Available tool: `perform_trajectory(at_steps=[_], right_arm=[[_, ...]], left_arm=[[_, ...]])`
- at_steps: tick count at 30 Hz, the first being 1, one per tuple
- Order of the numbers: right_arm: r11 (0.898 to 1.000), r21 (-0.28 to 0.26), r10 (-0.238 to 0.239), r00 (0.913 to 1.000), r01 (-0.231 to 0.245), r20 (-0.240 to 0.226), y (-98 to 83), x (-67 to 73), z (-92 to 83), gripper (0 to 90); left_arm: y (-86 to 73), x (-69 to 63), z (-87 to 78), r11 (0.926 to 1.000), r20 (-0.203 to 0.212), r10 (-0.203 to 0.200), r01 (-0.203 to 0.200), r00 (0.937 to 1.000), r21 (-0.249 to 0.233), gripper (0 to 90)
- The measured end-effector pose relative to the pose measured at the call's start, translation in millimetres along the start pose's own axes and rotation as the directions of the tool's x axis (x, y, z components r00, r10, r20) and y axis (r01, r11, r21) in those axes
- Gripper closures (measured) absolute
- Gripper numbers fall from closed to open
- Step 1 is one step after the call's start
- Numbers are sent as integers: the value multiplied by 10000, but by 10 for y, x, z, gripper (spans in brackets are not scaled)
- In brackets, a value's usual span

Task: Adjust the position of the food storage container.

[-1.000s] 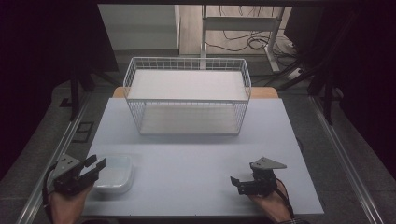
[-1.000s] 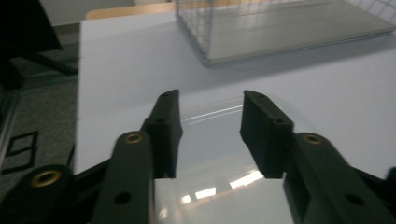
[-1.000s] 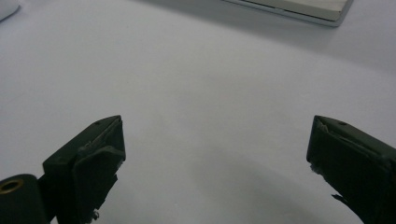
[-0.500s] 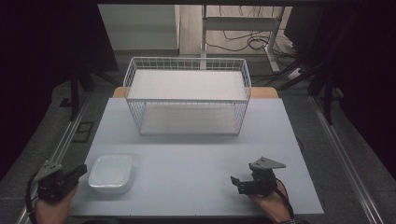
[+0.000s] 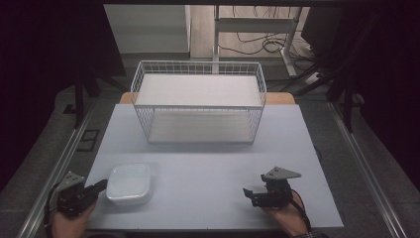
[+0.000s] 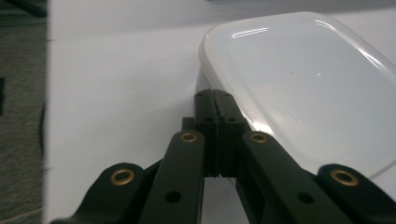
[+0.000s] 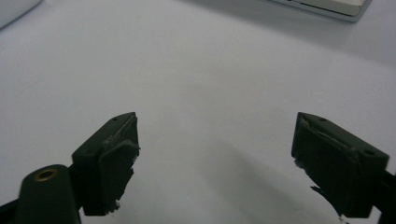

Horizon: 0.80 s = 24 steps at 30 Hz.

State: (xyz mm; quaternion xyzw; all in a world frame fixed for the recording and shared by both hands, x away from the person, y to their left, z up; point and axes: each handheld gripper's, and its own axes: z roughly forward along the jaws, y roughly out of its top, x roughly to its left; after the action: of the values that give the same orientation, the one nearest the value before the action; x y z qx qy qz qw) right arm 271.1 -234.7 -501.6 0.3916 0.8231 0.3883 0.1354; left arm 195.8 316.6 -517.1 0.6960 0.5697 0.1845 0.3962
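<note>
A white shallow lidded container (image 5: 129, 182) lies on the pale table (image 5: 208, 158) at the front left. My left gripper (image 5: 101, 184) is at its left side, low over the table. In the left gripper view the gripper (image 6: 215, 93) has its jaws pressed together with nothing between them, having just closed. Their tip is right at the near wall of the container (image 6: 303, 84); I cannot tell if it touches. My right gripper (image 5: 247, 193) rests at the front right, pointing left. Its jaws (image 7: 215, 140) stand open over bare table, having just closed a little.
A white wire basket (image 5: 198, 67) with a white floor stands at the back middle of the table. Metal rails run along both table sides. A corner of the basket (image 7: 327, 7) shows at the top of the right gripper view.
The left gripper's jaws, open at the container's left edge, have shut. The hand drew back to the left and lower, then came back up to the container's side. The right hand stayed put.
</note>
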Motion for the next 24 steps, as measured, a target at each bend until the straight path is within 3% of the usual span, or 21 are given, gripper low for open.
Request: perform_trajectory(at_steps=[5,6,10,14,17,24], right_arm=[[10000,21,5,10000,-5,-66,4,-4,-5,198],[10000,7,27,10000,-27,-95,7,0,-4,218],[10000,58,74,9998,-73,-201,15,7,-9,245],[9999,103,-5,9993,9,-375,28,14,-14,285],[9999,155,16,9986,-8,-530,35,23,-14,302],[9990,186,-379,9942,400,-1009,90,128,24,413]], left_arm=[[40,-136,74,9996,323,236,-240,9992,124,899],[65,-220,116,9987,542,450,-462,9975,212,899],[93,-336,159,9964,739,764,-789,9943,304,898],[140,-531,249,9919,1170,1157,-1208,9864,382,898],[157,-598,281,9905,1304,1269,-1327,9833,363,898],[232,-827,417,9835,1881,1692,-1783,9675,323,898]])
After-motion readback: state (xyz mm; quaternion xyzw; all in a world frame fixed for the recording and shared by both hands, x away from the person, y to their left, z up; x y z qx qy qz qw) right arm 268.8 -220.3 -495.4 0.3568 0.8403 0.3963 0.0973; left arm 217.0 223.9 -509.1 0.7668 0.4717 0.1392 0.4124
